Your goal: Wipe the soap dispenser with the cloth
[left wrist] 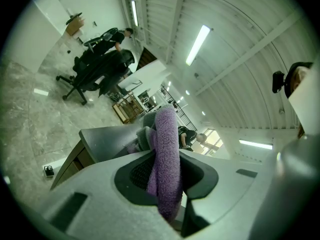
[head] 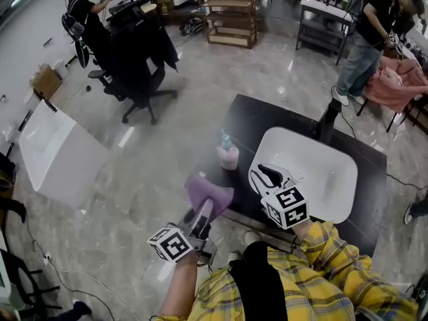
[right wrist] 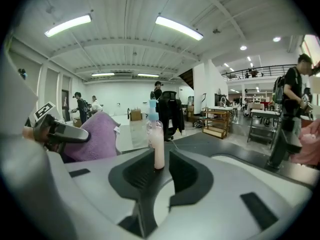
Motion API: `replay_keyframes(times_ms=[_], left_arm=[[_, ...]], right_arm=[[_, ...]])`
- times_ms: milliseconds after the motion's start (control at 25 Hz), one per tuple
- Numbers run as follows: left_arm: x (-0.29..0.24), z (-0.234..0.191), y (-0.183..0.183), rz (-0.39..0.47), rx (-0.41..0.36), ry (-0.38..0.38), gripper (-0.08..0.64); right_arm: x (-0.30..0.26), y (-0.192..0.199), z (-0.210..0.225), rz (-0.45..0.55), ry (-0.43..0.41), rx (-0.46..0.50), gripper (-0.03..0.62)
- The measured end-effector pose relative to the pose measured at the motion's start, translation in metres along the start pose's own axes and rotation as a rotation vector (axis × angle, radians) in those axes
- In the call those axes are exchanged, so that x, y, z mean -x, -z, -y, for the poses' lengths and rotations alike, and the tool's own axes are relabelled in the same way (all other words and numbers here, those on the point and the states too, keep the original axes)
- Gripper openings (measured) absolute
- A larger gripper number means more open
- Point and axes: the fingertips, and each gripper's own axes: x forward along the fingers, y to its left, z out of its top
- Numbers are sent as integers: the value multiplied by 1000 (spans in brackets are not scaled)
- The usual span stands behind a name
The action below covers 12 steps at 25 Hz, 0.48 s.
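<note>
Dispenser (head: 227,154) stands on a black table (head: 257,122) beside a white sink (head: 321,179), with marble floor (head: 134,186) around. Left gripper (left wrist: 167,181) clamps the cloth (left wrist: 167,144). Right gripper (head: 266,174), covering part of the sink, gapes partway, empty.

A fuzzy purple fabric cloth (left wrist: 166,134) fills the matt grey plastic jaws of the left gripper (left wrist: 167,173); ahead of the right gripper (right wrist: 161,170) stands a glossy clear-plastic soap dispenser (right wrist: 158,144).
</note>
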Motion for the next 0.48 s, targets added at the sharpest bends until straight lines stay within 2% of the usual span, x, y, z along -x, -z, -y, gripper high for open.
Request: replay_keyframes(times_ms=[160, 480], left_arm=[[4, 1, 15, -32, -41, -12, 75], [12, 9, 32, -77, -139, -33, 77]], right_arm=[[23, 10, -2, 16, 28, -63, 46], [55, 30, -10, -3, 48, -136, 18]])
